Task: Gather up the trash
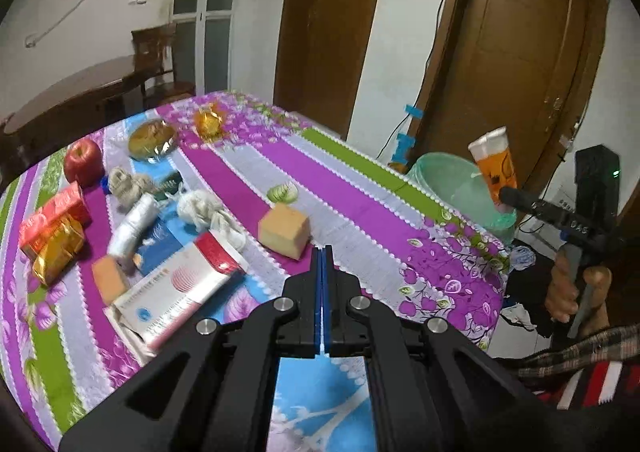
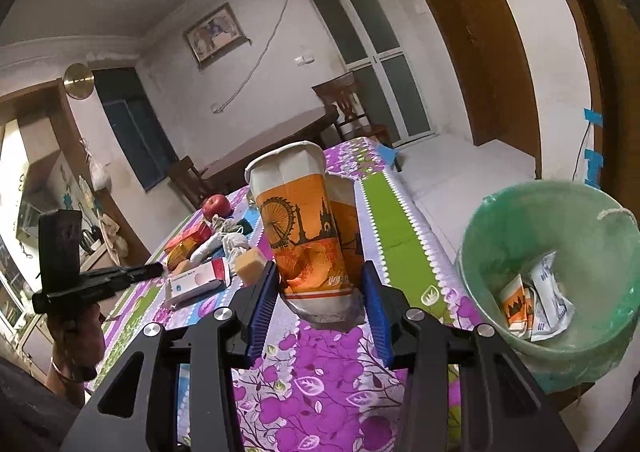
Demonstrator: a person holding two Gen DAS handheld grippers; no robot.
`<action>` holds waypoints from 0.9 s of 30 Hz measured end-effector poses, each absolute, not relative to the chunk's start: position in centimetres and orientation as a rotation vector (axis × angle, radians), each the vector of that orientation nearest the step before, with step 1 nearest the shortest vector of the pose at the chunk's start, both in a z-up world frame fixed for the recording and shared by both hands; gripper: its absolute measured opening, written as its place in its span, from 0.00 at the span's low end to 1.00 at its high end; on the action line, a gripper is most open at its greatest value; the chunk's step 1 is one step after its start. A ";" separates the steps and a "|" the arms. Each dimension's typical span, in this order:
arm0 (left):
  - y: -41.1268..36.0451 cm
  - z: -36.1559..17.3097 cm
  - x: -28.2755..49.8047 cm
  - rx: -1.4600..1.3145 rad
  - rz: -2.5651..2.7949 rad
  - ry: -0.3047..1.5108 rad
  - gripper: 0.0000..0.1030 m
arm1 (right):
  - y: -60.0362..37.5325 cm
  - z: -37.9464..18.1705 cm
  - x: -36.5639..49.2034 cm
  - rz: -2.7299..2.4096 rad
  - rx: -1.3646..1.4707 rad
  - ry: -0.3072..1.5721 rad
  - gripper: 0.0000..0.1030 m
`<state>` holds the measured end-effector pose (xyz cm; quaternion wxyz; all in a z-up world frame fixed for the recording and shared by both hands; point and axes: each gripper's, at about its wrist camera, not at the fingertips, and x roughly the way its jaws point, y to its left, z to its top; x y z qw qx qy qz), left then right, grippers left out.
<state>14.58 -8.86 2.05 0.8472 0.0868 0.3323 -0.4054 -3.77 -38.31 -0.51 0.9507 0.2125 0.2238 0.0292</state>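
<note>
Right gripper (image 2: 320,284): blue pads clamped on the crushed orange paper cup (image 2: 304,228), held above the table's edge, bucket side.
Left gripper (image 1: 323,252): jaws fully closed, nothing between them, hovering over the floral tablecloth (image 1: 360,187).
Bucket: the green bucket (image 2: 592,236) stands just off the table's edge, well apart from the clutter.
Around: yellow sponge block (image 1: 285,230) nearest the bucket; red-and-white box (image 1: 180,288), white wads (image 1: 200,205), orange-red carton (image 1: 54,213), apple (image 1: 83,161) farther from it.
In the way: nothing between cup and bucket.
Right view only: a flattened orange cup (image 2: 516,304) and white wrapper (image 2: 552,292) inside the bucket.
Left view only: a wrapped bun (image 1: 153,139) and gold wrapper (image 1: 209,123), farthest from the bucket.
</note>
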 end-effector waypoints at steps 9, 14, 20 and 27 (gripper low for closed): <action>8.1 4.2 24.5 0.318 -0.566 0.568 0.69 | -37.4 -1.4 -2.2 0.064 0.455 0.497 0.43; 8.9 0.1 28.3 0.395 -0.586 0.667 0.69 | -35.9 -2.2 0.2 0.081 0.466 0.556 0.43; 5.7 -4.1 32.6 0.559 -0.597 0.700 0.69 | -33.8 -1.8 1.7 0.092 0.445 0.590 0.43; 4.3 -6.1 35.8 0.566 -0.609 0.789 0.36 | -33.1 -1.7 2.1 0.080 0.433 0.606 0.43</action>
